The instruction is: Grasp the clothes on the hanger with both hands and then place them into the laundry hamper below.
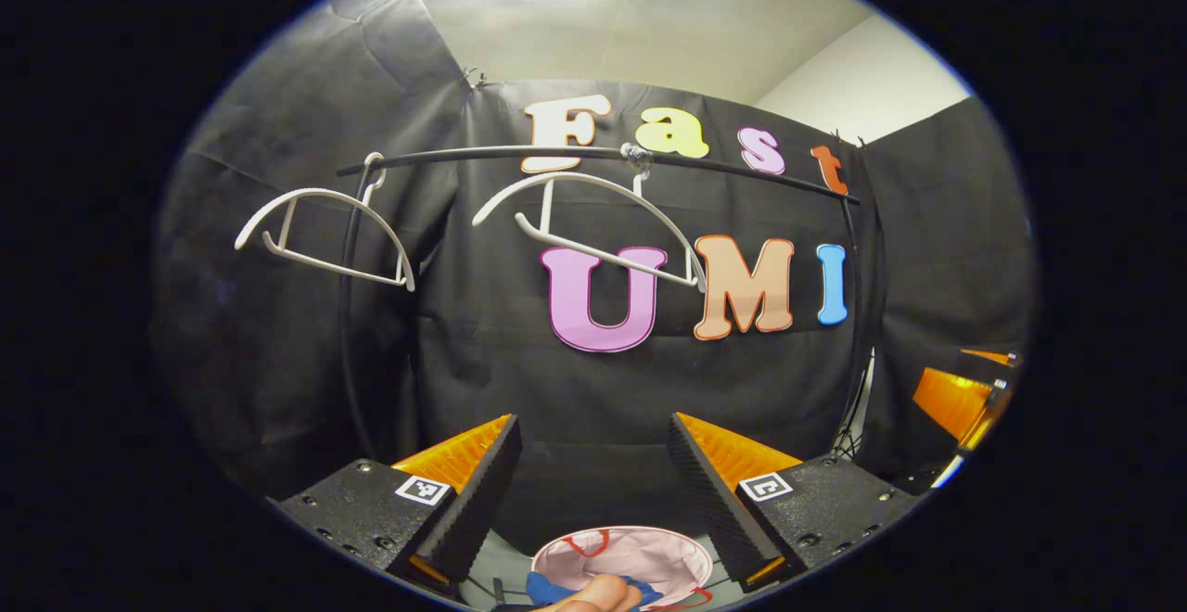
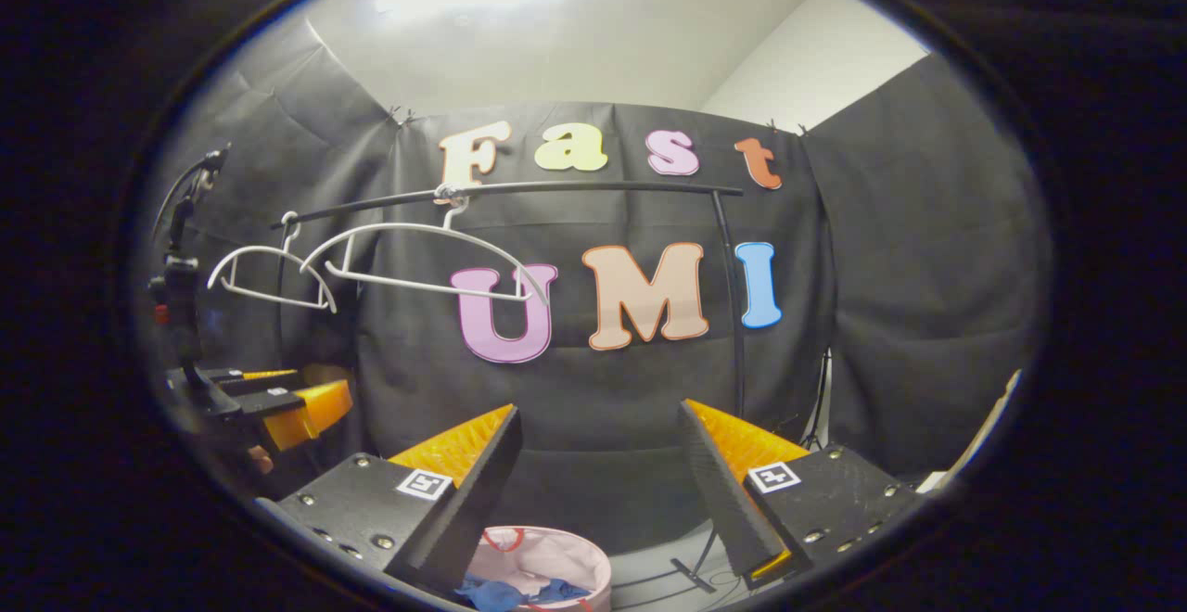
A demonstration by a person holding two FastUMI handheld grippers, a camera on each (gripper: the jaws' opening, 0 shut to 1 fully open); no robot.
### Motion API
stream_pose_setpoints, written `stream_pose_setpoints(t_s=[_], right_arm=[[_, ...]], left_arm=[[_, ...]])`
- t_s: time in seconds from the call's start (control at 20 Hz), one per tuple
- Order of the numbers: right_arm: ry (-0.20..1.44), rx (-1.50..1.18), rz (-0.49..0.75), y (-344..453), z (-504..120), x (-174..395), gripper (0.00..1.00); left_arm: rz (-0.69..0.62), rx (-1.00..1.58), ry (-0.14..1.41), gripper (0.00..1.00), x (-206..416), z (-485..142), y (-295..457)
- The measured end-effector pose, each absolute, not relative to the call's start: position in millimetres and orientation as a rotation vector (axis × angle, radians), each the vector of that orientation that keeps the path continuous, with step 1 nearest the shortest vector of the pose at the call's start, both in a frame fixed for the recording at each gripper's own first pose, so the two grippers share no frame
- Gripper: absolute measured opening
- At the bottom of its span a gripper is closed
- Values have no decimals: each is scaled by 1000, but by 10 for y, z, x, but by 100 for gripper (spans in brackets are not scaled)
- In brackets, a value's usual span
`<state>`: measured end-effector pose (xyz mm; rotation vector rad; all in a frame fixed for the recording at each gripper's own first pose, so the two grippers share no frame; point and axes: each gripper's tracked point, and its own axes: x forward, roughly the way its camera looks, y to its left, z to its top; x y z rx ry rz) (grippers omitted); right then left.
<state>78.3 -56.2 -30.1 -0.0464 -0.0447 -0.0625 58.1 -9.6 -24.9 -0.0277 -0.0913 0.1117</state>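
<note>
You stood in a staged recording booth, not a real home: black cloth (image 2: pixel 890 250) walled it on all sides under a plain white ceiling (image 2: pixel 575 37). A black clothes rail (image 1: pixel 593 156) carried two bare white hangers (image 1: pixel 325 236), and a pink laundry hamper (image 1: pixel 640 556) sat on the floor below.

a black clothes rail (image 1: pixel 593 156) is spanning the booth, carrying two bare white hangers (image 1: pixel 325 236) hooked over it, one near its left end and one (image 1: pixel 593 223) toward the middle. below, the grey floor (image 2: pixel 649 575) is bearing a pale laundry hamper (image 2: pixel 547 561) with red trim, which is holding crumpled blue clothes (image 2: pixel 501 593). the rail's upright (image 2: pixel 728 315) is standing on the floor.
</note>
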Motion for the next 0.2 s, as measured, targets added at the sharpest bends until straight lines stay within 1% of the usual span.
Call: stream_pose_setpoints(t_s=[0.05,0.1,0.15,0.2], right_arm=[[-50,-60,-58,-552,-280,786,96],[-56,-70,-46,-531,-273,779,98],[-63,-75,-31,-496,-255,769,100],[-68,-78,-21,-477,-244,762,100]], left_arm=[[112,-40,-97,98,596,-223,-123],[114,-54,-101,97,601,-209,-140],[116,-64,-108,94,613,-190,-156],[117,-73,-112,93,631,-174,-173]])
